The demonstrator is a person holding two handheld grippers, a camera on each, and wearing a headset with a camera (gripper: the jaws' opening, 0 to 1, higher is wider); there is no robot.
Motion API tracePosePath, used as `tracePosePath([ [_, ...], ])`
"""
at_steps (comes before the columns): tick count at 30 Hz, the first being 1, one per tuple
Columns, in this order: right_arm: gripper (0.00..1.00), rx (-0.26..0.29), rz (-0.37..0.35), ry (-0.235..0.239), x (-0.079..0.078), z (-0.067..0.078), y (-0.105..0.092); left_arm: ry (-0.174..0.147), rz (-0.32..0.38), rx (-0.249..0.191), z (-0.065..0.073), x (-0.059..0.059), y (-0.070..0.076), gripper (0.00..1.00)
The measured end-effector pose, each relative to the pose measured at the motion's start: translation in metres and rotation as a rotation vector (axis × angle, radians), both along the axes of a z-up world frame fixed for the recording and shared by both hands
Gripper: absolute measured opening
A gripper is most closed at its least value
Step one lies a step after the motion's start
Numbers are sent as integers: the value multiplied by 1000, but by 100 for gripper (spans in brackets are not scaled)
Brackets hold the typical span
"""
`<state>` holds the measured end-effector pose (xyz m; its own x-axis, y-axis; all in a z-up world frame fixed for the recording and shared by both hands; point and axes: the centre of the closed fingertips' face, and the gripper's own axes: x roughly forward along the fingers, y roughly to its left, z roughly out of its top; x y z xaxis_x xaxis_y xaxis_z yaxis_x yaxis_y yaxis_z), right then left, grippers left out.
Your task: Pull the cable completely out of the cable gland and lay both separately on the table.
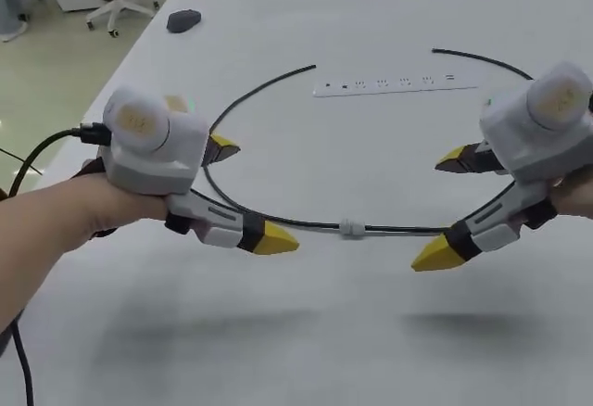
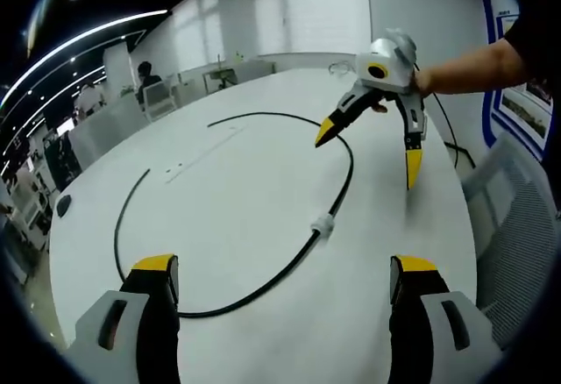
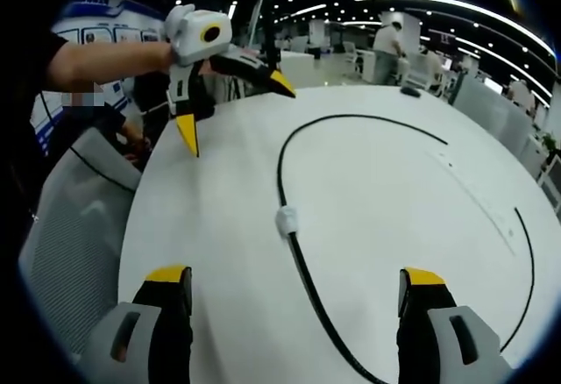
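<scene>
Cable [image 1: 315, 225] w/ gland [image 1: 350, 228] on table [image 1: 371, 332], well off edges; left gripper [image 1: 266, 196], right gripper [image 1: 428, 212] both wide, flanking.

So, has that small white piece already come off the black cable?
No, the gland sits threaded on the cable, midway along it, on the table.

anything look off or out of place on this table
Nothing stands out. The black cable lies flat in a loop with the cable gland threaded on it, between the open left gripper and right gripper; no damage shows.
</scene>
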<state>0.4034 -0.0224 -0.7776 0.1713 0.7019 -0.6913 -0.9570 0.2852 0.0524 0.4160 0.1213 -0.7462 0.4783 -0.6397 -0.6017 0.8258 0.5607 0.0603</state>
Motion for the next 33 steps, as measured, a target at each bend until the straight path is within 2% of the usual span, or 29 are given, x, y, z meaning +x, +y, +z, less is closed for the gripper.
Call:
tracePosePath([
  [6, 95, 4, 34, 2, -3, -11, 13, 2, 16, -8, -5, 1, 6, 100],
  [7, 94, 7, 38, -2, -2, -13, 15, -7, 19, -27, -1, 3, 4, 100],
  [8, 91, 8, 39, 2, -2, -14, 17, -16, 23, -67, 5, 4, -1, 100],
  [9, 88, 10, 44, 6, -2, -16, 19, -24, 25, -83, 8, 6, -2, 100],
  [11, 82, 16, 56, 1, -3, -19, 25, -26, 22, -79, 8, 6, -3, 100],
  [13, 74, 10, 72, -13, -2, -22, 28, -55, -2, -55, 7, 7, -5, 100],
  [15, 66, 3, 88, -28, -2, -27, 32, -65, -12, -38, 3, 7, -5, 100],
  [18, 52, 3, 101, -48, 1, -34, 38, -35, -15, -48, -3, 4, -8, 100],
  [21, 39, 12, 110, -60, 2, -37, 45, -23, 0, -57, -8, 1, -11, 100],
  [24, 34, 7, 113, -50, 3, -45, 51, 3, 10, -123, -7, -4, -17, 100],
  [33, 13, 28, 123, -55, 11, -50, 62, -1, 16, -153, -7, -8, -24, 100],
])
